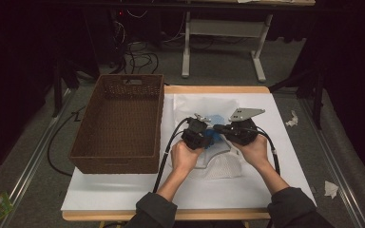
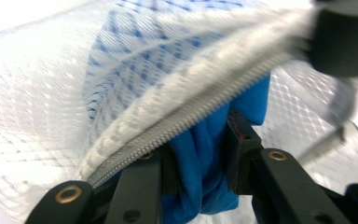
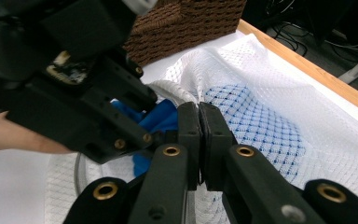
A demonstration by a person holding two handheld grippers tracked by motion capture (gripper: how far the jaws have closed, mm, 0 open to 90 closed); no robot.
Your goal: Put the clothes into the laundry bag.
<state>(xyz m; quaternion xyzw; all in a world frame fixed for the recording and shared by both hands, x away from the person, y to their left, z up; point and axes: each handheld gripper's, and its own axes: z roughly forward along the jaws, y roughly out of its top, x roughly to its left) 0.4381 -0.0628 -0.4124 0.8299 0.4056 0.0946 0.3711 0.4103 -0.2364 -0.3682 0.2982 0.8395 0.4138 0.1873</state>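
The blue cloth (image 2: 200,163) sits mid-frame in the high view, half inside the white mesh bag (image 1: 223,164) on the table (image 1: 123,194). Your left tongs (image 2: 199,144) are clamped on that cloth, just under the bag's zipper (image 2: 200,105). Your right tongs (image 3: 199,135) are pressed together on the bag's edge beside the opening. The wicker basket (image 1: 119,118) stands at the left of the frame, apart from the bag.

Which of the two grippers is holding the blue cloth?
The left gripper: its jaws pinch the blue cloth at the mesh bag's zipper opening. The right gripper is shut on the white mesh bag's edge instead.
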